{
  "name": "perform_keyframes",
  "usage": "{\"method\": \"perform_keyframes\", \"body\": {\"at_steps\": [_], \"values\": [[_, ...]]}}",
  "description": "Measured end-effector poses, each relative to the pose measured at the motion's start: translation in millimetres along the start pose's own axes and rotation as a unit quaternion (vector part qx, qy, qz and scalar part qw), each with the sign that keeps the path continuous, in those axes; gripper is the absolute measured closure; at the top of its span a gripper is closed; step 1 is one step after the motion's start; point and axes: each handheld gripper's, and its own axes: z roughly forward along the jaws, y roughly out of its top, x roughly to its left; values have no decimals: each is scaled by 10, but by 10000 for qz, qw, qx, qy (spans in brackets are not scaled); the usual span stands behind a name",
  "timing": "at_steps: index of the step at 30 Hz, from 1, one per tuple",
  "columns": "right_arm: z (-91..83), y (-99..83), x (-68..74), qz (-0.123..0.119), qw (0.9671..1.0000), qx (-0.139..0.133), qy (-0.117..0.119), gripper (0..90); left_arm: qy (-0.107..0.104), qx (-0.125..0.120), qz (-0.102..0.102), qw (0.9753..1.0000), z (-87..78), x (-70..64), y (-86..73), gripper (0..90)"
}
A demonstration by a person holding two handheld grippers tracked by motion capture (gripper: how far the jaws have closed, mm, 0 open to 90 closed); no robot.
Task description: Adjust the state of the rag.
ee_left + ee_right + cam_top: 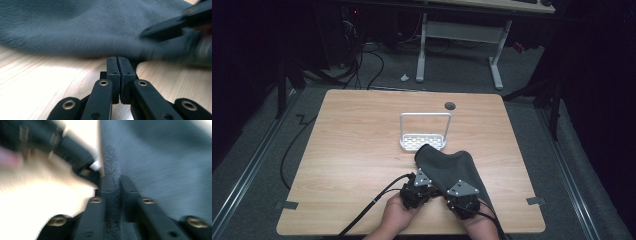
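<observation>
A dark grey fleece cloth (452, 165) (100, 25) (162, 157) lies bunched on the wooden table (357, 150), its far tip touching a white wire rack (424, 142). My left gripper (421, 181) (117, 60) is at the cloth's near left edge. Its jaws are pressed together, and no cloth shows between them. My right gripper (460, 192) (115, 182) is shut on the cloth's near edge, with a fold of fleece squeezed between its pads. In the left gripper view, a black jaw of the right gripper (175, 25) rests on the cloth. Both hands hold the grippers close together near the table's front edge.
The rack has a tall loop handle (425, 115) and stands mid-table. A dark round grommet (450, 105) sits behind it. Black cables (372, 202) trail off the front left edge. A white-legged desk (459, 35) stands beyond the table.
</observation>
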Motion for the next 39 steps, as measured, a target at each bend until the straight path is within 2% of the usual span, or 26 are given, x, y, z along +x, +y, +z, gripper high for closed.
{"method": "perform_keyframes", "body": {"at_steps": [1, 4, 5, 7, 8, 9, 10, 12, 13, 15, 16, 17, 18, 19, 21, 22, 23, 24, 25, 26, 27, 28, 29, 32, 35, 39], "values": [[-150, 35, -119, 244, 9990, -352, -110, 855, 81, 5, 59, 9999, -35, 10, -24, 890], [-319, 6, -322, 579, 9956, -605, -412, 853, 214, 2, 54, 9998, -121, 87, -80, 890], [-319, 6, -322, 579, 9956, -605, -412, 853, 214, 2, 54, 9998, -121, 87, -80, 890], [-387, -126, -573, 897, 9915, -556, -766, 837, 326, -18, -28, 9995, -221, 182, -150, 890], [-387, -186, -650, 987, 9897, -494, -909, 821, 477, -14, -83, 9988, -350, 285, -237, 890], [-387, -186, -650, 987, 9897, -494, -909, 821, 477, -14, -83, 9988, -350, 285, -237, 890], [-349, -326, -836, 1271, 9861, -282, -1029, 783, 656, -16, -150, 9977, -494, 390, -339, 890], [-327, -369, -883, 1337, 9848, -203, -1086, 765, 716, -21, -227, 9972, -570, 450, -392, 890], [-259, -453, -1001, 1482, 9810, -7, -1250, 718, 860, -27, -344, 9957, -717, 557, -498, 890], [-267, -463, -1057, 1540, 9782, -17, -1390, 672, 1115, 5, -359, 9931, -855, 649, -588, 890], [-309, -434, -1045, 1551, 9780, -117, -1388, 653, 1115, 5, -359, 9931, -855, 649, -588, 889], [-364, -391, -998, 1545, 9787, -244, -1327, 640, 1397, 33, -454, 9891, -985, 764, -668, 889], [-408, -342, -919, 1484, 9807, -385, -1210, 630, 1516, 34, -548, 9869, -1042, 824, -699, 888], [-431, -287, -812, 1404, 9836, -489, -1020, 610, 1516, 34, -548, 9869, -1042, 824, -699, 885], [-409, -158, -545, 1059, 9906, -652, -569, 552, 1683, -33, -758, 9828, -1138, 913, -734, 875], [-366, -86, -399, 840, 9935, -672, -365, 515, 1732, -237, -780, 9815, -1208, 873, -717, 869], [-309, -14, -255, 704, 9952, -665, -151, 475, 1678, -280, -732, 9827, -1219, 814, -696, 863], [-309, -14, -255, 704, 9952, -665, -151, 475, 1678, -280, -732, 9827, -1219, 814, -696, 850], [-186, 121, 2, 496, 9964, -631, 288, 416, 1635, -313, -658, 9838, -1217, 742, -677, 825], [-186, 121, 2, 496, 9964, -631, 288, 416, 1539, -349, -659, 9853, -1211, 675, -663, 825], [-89, 228, 236, 122, 9970, -589, 478, 388, 1185, -429, -796, 9888, -1157, 555, -653, 789], [-89, 228, 236, 122, 9970, -589, 478, 388, 1185, -429, -796, 9888, -1157, 555, -653, 774], [-8, 287, 415, -119, 9970, -525, 555, 370, 933, -375, -763, 9920, -1051, 432, -629, 756], [105, 295, 551, -404, 9970, -344, 570, 367, 813, -366, -640, 9940, -935, 287, -596, 704], [131, 267, 579, -560, 9975, -260, 357, 465, 746, -423, -536, 9949, -892, 175, -568, 671], [95, 228, 524, -574, 9977, -367, 70, 819, 818, -332, -269, 9957, -832, 54, -537, 626]]}}
